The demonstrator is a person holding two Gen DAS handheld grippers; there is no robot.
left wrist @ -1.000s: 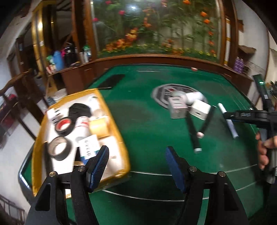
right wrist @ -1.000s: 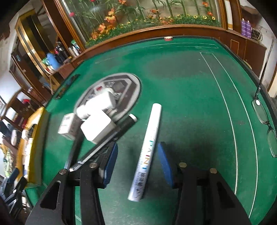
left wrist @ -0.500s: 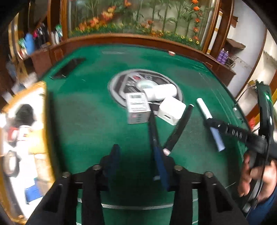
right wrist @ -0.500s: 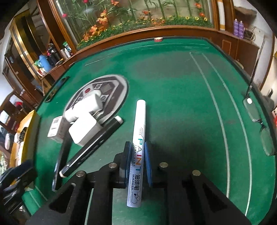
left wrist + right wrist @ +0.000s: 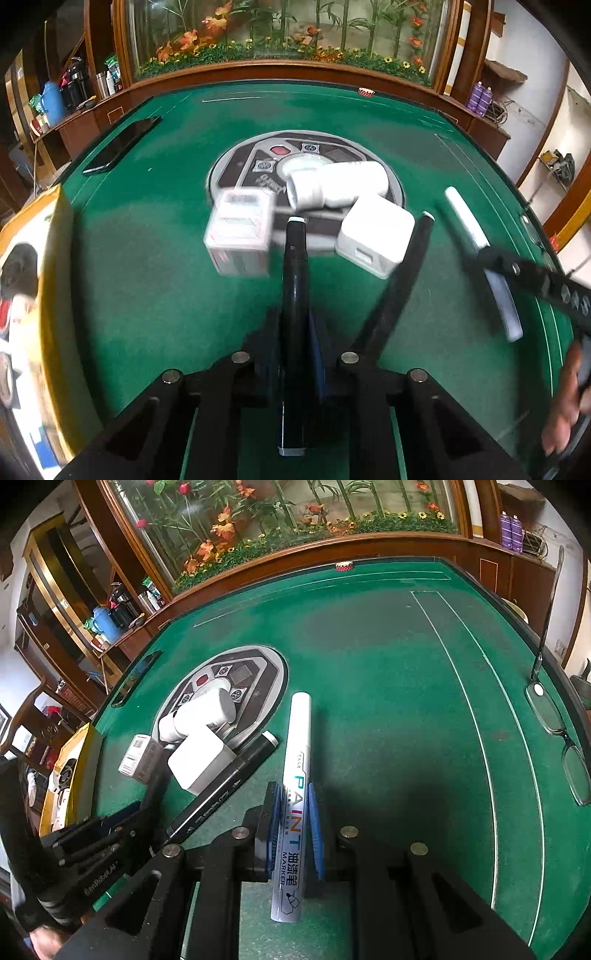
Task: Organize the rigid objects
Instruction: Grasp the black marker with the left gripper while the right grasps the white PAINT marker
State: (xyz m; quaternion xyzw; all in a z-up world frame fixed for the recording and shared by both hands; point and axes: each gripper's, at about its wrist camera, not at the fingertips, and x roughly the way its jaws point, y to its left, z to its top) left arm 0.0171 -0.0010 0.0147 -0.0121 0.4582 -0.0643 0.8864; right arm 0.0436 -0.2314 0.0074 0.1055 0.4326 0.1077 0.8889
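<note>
My left gripper (image 5: 293,332) is shut on a black marker (image 5: 294,280) that points away from me on the green table. My right gripper (image 5: 294,823) is shut on a white paint marker (image 5: 295,775), which also shows in the left wrist view (image 5: 469,229). A second black marker (image 5: 402,269) lies diagonally between them. A small grey box (image 5: 238,232), a white charger cube (image 5: 375,236) and a white cylinder (image 5: 338,184) lie just beyond the markers.
A yellow tray (image 5: 51,266) holding tape rolls and boxes stands at the left edge. A round control panel (image 5: 258,162) is set in the table's middle. A black phone (image 5: 122,144) lies far left. Glasses (image 5: 557,731) lie at the right rim.
My left gripper swung from the yellow tray to the middle and closed on the black marker. My right gripper closed on the white paint marker.
</note>
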